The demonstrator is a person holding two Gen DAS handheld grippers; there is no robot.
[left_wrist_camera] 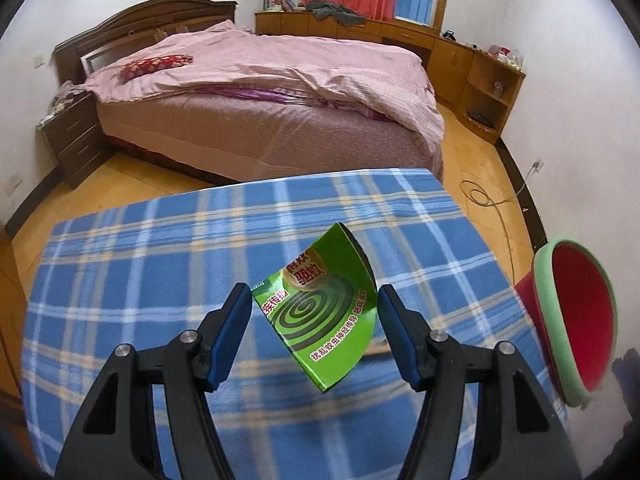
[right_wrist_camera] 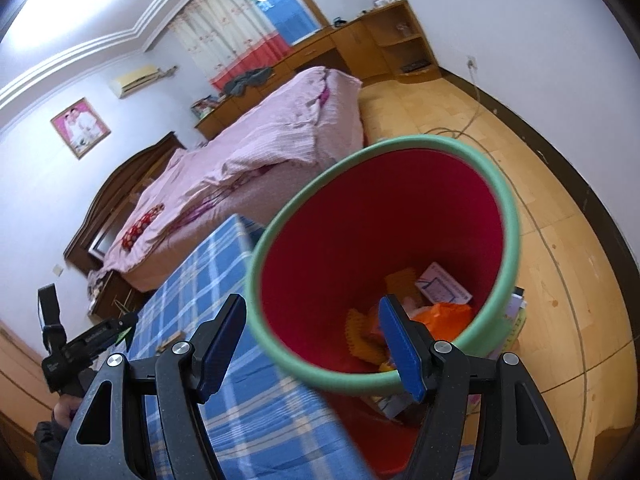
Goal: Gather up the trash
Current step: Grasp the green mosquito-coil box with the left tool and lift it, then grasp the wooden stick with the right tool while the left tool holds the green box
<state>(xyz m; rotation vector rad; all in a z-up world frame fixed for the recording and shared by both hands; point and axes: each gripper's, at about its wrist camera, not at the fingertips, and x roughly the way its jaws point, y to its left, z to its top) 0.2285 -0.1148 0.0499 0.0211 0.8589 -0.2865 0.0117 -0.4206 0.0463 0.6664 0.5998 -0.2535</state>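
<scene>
A green mosquito-coil box (left_wrist_camera: 326, 306) hangs tilted between the fingers of my left gripper (left_wrist_camera: 314, 320) above the blue plaid tablecloth (left_wrist_camera: 160, 264). The jaws stand wide, and I cannot tell whether either pad touches the box. The red bin with a green rim (left_wrist_camera: 576, 320) sits tilted at the right edge. In the right wrist view my right gripper (right_wrist_camera: 312, 340) straddles the bin's near rim (right_wrist_camera: 276, 356), one finger outside and one inside. Whether it grips the rim is unclear. Orange and yellow wrappers and a white box (right_wrist_camera: 440, 286) lie inside the bin.
A bed with a pink quilt (left_wrist_camera: 260, 92) stands beyond the table. Wooden cabinets (left_wrist_camera: 460, 60) line the far wall. A cable (left_wrist_camera: 480, 196) lies on the yellow floor. The left gripper (right_wrist_camera: 88, 344) shows at lower left in the right wrist view.
</scene>
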